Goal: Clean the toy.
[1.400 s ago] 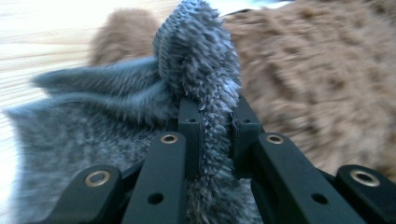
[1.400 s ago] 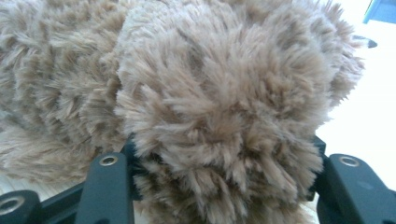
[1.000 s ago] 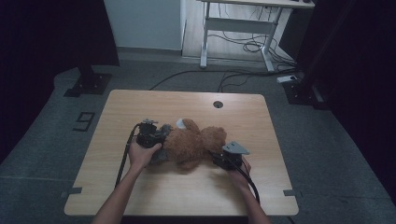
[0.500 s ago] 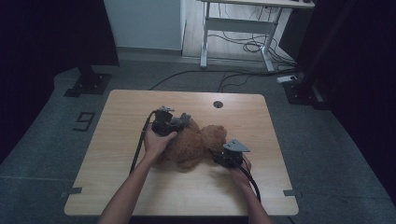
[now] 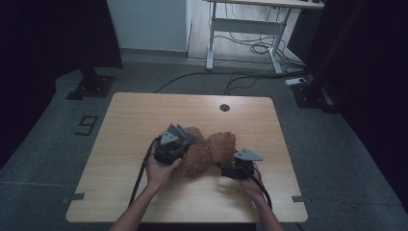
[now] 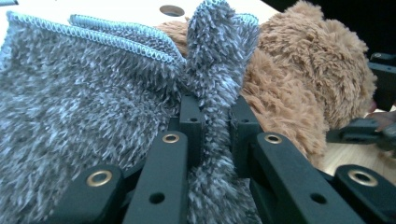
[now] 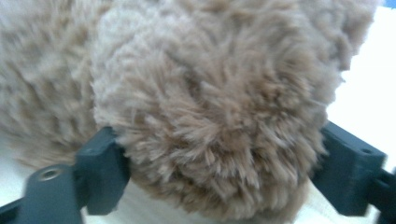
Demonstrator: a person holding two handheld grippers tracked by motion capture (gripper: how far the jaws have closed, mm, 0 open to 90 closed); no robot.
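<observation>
A brown teddy bear [image 5: 211, 149] lies in the middle of the wooden table [image 5: 144, 110]. My left gripper [image 5: 187, 138] sits at the bear's left side, shut on a grey-blue fluffy cloth [image 6: 93, 93]. A fold of that cloth is pinched between the jaws of the left gripper [image 6: 215, 116], with the bear [image 6: 299, 84] just behind it. My right gripper [image 5: 225, 166] is at the bear's near right. Its jaws have just been opening, and the right gripper [image 7: 219, 154] now stands wide around a furry round part of the bear [image 7: 210, 93].
A round cable hole [image 5: 224, 107] is near the table's far edge. Beyond the table stand a white desk frame [image 5: 240, 29] with cables on the floor, and black stand bases [image 5: 91, 86] left and right. Both cables trail toward the near edge.
The left gripper carried the cloth from the bear's left side toward the far edge, then back onto the bear. The right hand stayed put while its jaws spread wider.
</observation>
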